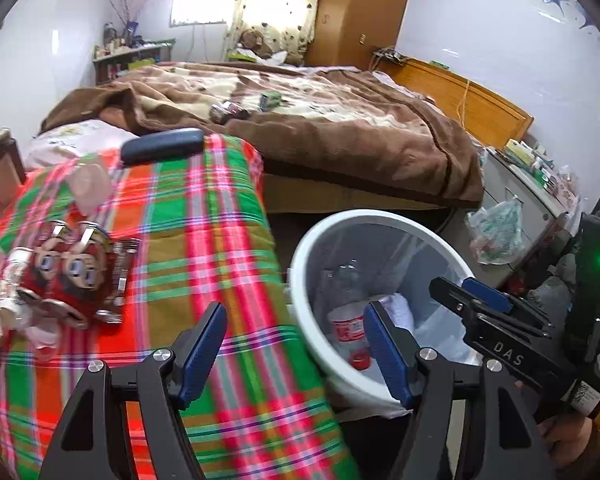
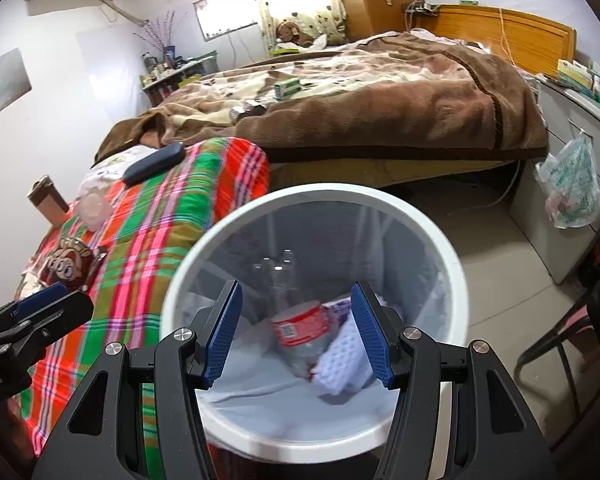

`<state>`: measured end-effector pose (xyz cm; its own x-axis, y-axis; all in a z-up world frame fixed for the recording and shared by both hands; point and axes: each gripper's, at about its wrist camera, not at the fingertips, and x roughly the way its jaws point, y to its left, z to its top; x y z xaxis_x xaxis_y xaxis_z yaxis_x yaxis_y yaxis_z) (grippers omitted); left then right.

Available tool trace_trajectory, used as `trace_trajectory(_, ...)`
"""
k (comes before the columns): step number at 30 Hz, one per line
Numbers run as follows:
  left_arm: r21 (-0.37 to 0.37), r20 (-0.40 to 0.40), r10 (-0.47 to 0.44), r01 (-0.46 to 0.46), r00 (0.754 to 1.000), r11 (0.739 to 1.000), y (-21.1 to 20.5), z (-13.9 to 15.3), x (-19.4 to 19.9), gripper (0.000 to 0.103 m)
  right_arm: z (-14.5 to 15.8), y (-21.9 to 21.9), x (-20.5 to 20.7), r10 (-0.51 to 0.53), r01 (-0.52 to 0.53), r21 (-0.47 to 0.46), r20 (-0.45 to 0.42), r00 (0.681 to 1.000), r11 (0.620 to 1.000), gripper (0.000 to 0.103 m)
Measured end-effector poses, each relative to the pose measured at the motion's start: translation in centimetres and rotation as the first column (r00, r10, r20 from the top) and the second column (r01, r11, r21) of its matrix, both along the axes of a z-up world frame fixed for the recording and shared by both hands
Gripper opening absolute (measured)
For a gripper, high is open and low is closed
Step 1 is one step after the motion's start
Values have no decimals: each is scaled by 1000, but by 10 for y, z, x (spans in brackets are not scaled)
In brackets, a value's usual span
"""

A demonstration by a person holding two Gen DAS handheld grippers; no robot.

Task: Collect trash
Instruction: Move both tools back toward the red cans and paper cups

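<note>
Both your tongs stand apart and empty: the right tongs above the round white plastic bin, where a crushed clear bottle with a red label already lies, the left tongs just left of it. Next, I judge, reach left for the red snack wrappers on the plaid-covered table. The right tongs read "DAS"; the bottle's label is illegible.

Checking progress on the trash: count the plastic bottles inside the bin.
1. A plastic bottle with a red label lies on the liner at the bottom of the white bin, beside a white cloth. The cloth may hide more.
</note>
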<state>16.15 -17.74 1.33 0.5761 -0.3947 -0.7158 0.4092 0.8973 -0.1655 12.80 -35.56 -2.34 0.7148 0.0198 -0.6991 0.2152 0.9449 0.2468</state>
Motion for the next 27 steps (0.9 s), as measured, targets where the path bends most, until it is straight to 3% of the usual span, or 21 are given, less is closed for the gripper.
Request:
trace_trajectory(13, -11, 30, 165, -165, 986, 986, 94, 3, -9, 70, 10, 56, 7, 82, -83, 8, 44, 996, 997, 58)
trace_trajectory(27, -23, 5, 369, -369, 929, 929, 204, -7, -3, 70, 10, 124, 29, 212, -213, -1, 29, 977, 977, 58)
